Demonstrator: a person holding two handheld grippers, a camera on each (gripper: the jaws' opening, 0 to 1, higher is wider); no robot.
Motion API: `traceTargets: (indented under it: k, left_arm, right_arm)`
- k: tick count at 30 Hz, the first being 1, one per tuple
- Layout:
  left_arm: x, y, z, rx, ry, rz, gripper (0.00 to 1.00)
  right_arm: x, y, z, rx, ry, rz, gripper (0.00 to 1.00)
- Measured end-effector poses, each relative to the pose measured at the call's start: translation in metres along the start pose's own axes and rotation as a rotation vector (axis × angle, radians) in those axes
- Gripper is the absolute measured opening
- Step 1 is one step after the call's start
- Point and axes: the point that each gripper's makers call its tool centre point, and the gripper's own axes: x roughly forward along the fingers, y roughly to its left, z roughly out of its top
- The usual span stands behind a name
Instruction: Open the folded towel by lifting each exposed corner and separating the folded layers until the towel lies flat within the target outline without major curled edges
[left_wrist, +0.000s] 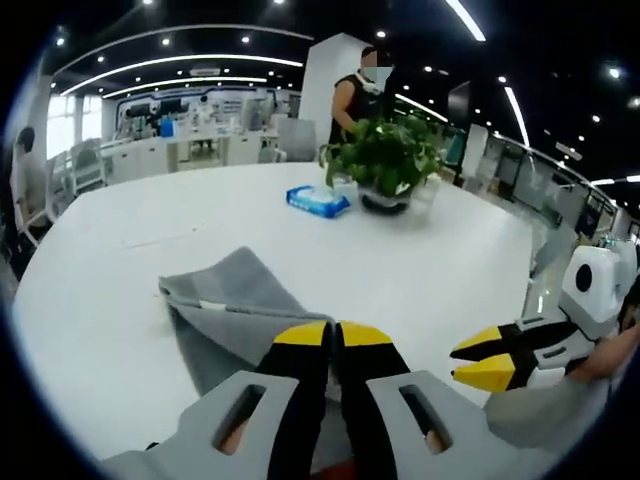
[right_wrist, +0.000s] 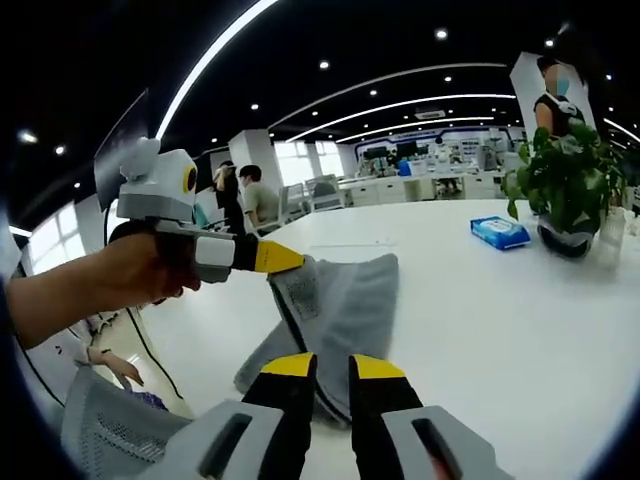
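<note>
At the bottom centre of the left gripper view we see the left gripper (left_wrist: 334, 335), its yellow-tipped jaws pressed together on the near edge of a grey towel (left_wrist: 235, 310). The towel lies folded on a white desk (left_wrist: 420, 260), spreading toward the centre left. At lower right, the right gripper (left_wrist: 487, 358) shows its jaws slightly apart. In the right gripper view, its jaws sit close together at bottom centre, just over the towel's near edge; we cannot tell if they grip it. Farther back, upper centre, lie a blue packet (left_wrist: 318, 200) and a potted plant (left_wrist: 385, 160). A person (left_wrist: 358, 100) stands behind.
</note>
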Motion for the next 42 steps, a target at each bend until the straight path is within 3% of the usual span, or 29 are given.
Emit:
traceTargets:
  k: [8, 10, 19, 29, 32, 34, 38, 42]
  left_arm:
    - [0.006, -0.012, 0.006, 0.050, 0.005, -0.023, 0.02]
    - [0.008, -0.015, 0.008, 0.057, 0.007, -0.027, 0.02]
    - [0.014, -0.032, 0.020, 0.078, 0.001, -0.016, 0.02]
    - [0.030, -0.058, 0.025, 0.076, 0.012, -0.029, 0.02]
    - [0.035, -0.066, 0.026, 0.075, 0.016, -0.038, 0.02]
    - [0.039, -0.073, 0.027, 0.084, 0.016, -0.042, 0.02]
    - [0.044, -0.082, 0.026, 0.106, 0.025, -0.040, 0.02]
    - [0.047, -0.087, 0.022, 0.100, 0.017, -0.028, 0.02]
  right_arm:
    - [-0.006, -0.013, 0.009, 0.066, -0.039, -0.020, 0.10]
    - [-0.011, -0.014, 0.019, 0.102, -0.076, 0.005, 0.11]
    - [-0.027, -0.037, 0.059, 0.071, -0.128, 0.019, 0.13]
    - [-0.029, -0.055, 0.080, 0.033, -0.075, 0.081, 0.14]
    - [-0.027, -0.067, 0.087, -0.049, -0.071, 0.069, 0.13]
    - [-0.024, -0.072, 0.093, -0.047, -0.071, 0.074, 0.13]
    - [-0.012, -0.077, 0.102, -0.023, -0.055, 0.131, 0.15]
    - [0.006, -0.070, 0.101, -0.068, -0.008, 0.195, 0.17]
